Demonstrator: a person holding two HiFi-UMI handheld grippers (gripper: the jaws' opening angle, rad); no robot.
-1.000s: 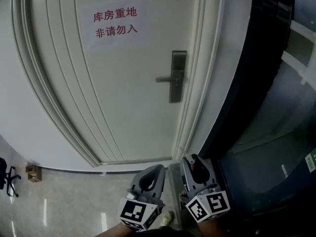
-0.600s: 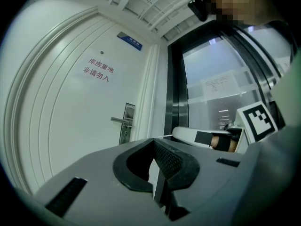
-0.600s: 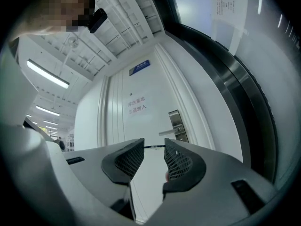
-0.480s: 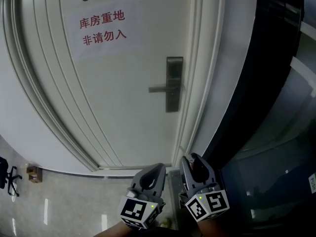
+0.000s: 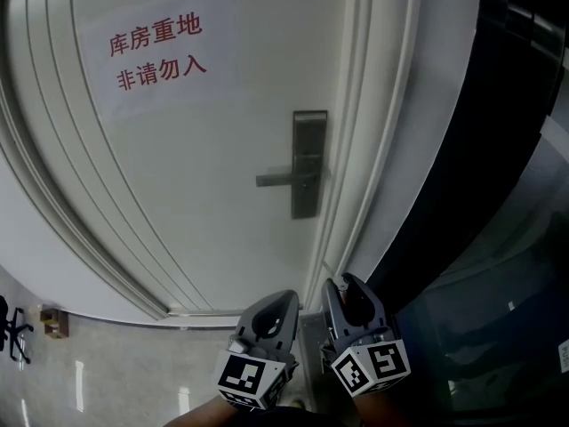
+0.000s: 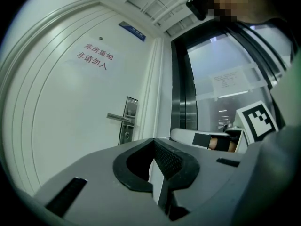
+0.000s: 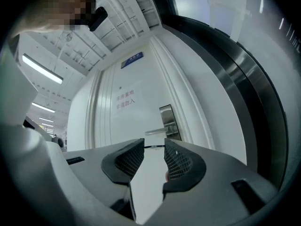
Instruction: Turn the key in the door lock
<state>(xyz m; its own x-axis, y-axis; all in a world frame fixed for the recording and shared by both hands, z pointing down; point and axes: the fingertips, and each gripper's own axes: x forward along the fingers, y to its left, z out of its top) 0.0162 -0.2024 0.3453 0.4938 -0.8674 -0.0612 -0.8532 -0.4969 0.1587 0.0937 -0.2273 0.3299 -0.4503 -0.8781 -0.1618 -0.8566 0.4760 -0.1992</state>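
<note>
The white door (image 5: 204,185) carries a metal lock plate (image 5: 308,163) with a lever handle (image 5: 280,180) pointing left. In the left gripper view the lock plate (image 6: 128,119) lies ahead, well beyond the jaws; in the right gripper view the plate (image 7: 169,121) stands just past the tips. My left gripper (image 5: 281,301) is low in the head view, jaw tips together and empty. My right gripper (image 5: 343,286) is beside it, shut on a thin dark key (image 7: 154,146) that spans its tips. Both are far below the lock.
A paper sign with red characters (image 5: 160,52) hangs on the door's upper left. Dark glass panelling (image 5: 507,194) runs along the right of the door frame (image 5: 364,149). On the shiny floor at the left are a small brown box (image 5: 53,320) and a chair base (image 5: 11,341).
The head view has drawn nearer: the lock plate and sign have slid left and down in view. Both grippers have risen slightly toward the door's bottom edge, still side by side.
</note>
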